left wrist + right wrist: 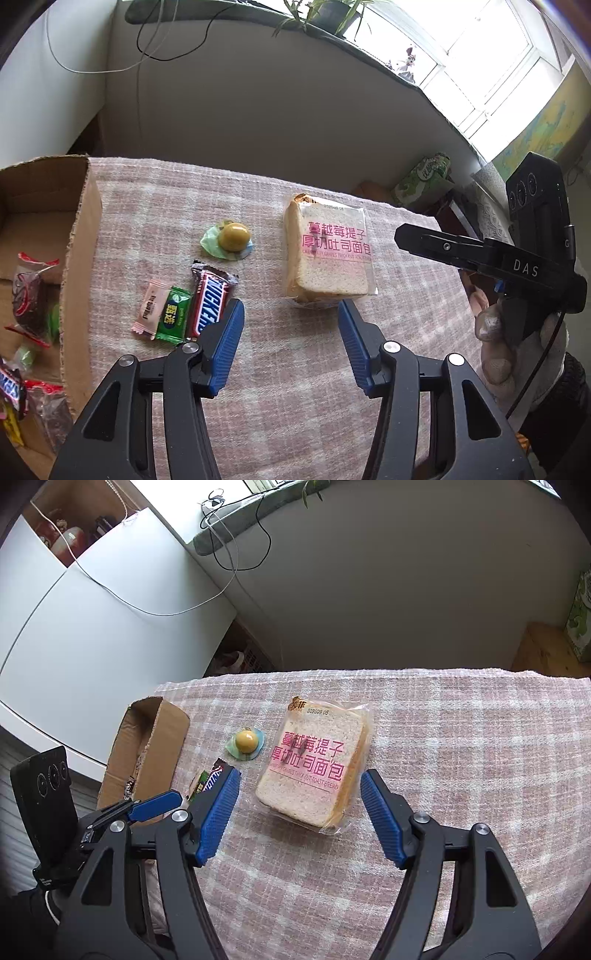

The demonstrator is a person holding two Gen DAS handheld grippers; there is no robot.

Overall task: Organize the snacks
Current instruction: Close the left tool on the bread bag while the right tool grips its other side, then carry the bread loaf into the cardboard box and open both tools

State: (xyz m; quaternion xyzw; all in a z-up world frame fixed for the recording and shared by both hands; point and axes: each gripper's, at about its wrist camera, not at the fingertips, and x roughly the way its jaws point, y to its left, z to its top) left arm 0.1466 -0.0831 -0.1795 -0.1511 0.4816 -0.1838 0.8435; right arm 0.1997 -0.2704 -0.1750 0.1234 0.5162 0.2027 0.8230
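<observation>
in the left wrist view the left gripper (291,310) hangs with its blue pads spread apart over the checked cloth (295,369), nothing between them. a wrapped bread pack (328,251) lies centre right, just above the right pad. a snickers bar (208,304) touches the left pad, beside a green candy (173,319) and a pink candy (149,310). a yellow candy (233,237) sits above them. the cardboard box (79,266) at the left edge holds more snacks. in the right wrist view the right gripper (300,784) stands wide, empty, straddling the bread's lower end without touching.

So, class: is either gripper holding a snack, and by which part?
Neither. The left gripper and right gripper are open, short of the bread pack.
</observation>
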